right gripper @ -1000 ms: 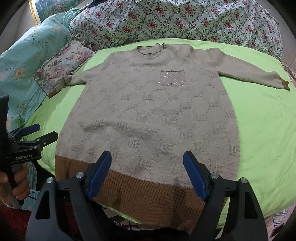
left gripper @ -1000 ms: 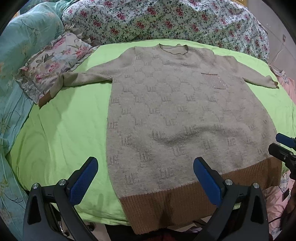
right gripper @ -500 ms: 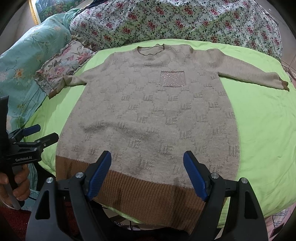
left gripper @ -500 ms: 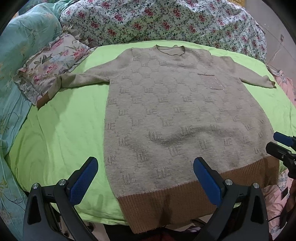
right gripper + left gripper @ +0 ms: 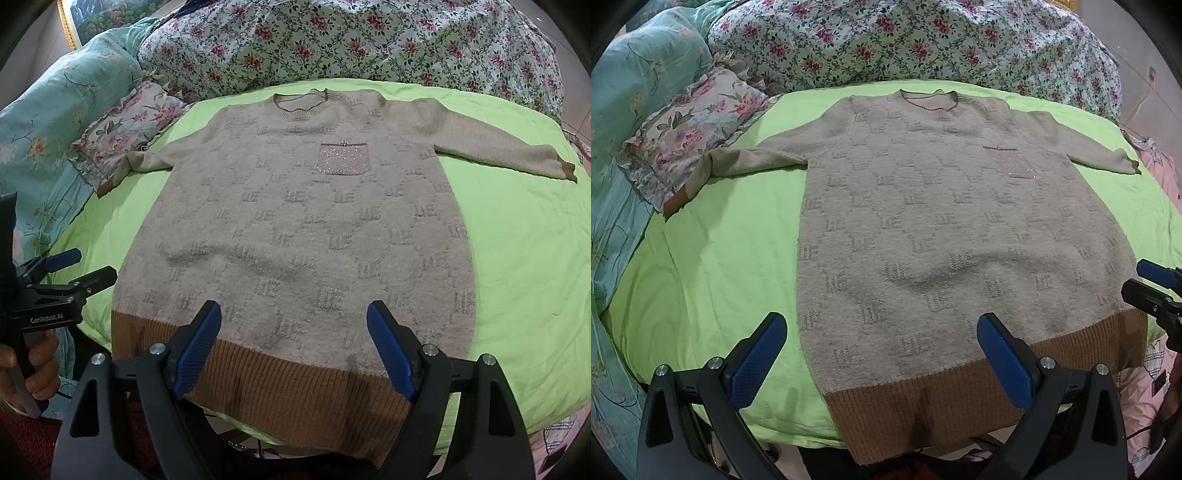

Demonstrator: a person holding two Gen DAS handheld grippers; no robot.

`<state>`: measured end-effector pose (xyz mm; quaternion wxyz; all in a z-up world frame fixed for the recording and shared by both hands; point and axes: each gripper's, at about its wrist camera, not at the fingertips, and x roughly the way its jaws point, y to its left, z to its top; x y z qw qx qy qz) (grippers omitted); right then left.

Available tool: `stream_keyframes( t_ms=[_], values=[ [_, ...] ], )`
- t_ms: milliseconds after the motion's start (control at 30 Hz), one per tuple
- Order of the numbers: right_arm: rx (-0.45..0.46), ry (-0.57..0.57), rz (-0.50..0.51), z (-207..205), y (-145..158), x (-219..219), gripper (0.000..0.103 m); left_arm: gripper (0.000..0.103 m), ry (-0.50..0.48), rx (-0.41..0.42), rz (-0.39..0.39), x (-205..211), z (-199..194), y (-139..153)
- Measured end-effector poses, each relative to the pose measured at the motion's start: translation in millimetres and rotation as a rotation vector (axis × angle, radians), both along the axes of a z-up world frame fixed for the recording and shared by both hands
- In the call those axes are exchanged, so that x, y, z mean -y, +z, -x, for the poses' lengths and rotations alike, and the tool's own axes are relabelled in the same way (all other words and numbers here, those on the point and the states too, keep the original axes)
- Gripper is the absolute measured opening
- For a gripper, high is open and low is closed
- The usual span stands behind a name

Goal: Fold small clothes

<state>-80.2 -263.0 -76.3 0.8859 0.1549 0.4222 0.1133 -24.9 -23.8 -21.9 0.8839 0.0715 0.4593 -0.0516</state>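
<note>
A beige knitted sweater (image 5: 942, 229) (image 5: 295, 229) with a brown ribbed hem and a sparkly chest pocket (image 5: 344, 158) lies flat, front up, on a lime green sheet (image 5: 709, 266) (image 5: 524, 258), both sleeves spread out sideways. My left gripper (image 5: 879, 354) hovers open above the hem's left part, nothing between its blue pads. My right gripper (image 5: 293, 343) is open too, above the hem's middle, and touches nothing. Each gripper shows at the other view's edge: the right one (image 5: 1152, 284), the left one (image 5: 70, 266) held by a hand.
A floral quilt (image 5: 923, 40) is heaped behind the sweater's neck. A frilled floral pillow (image 5: 690, 129) lies under the left sleeve's cuff, beside teal bedding (image 5: 639, 74). Pink cloth (image 5: 1145, 398) hangs off the bed's right side. The bed's front edge runs just under the hem.
</note>
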Motion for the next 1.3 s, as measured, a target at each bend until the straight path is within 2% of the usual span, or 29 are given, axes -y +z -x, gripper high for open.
stream_keyframes(
  t_ms=[1300],
  values=[
    [0.009,-0.005,-0.017,0.2,4.8,3.9,0.083,0.103,-0.010,-0.005,0.010,4.4,-0.4,0.5]
  ],
)
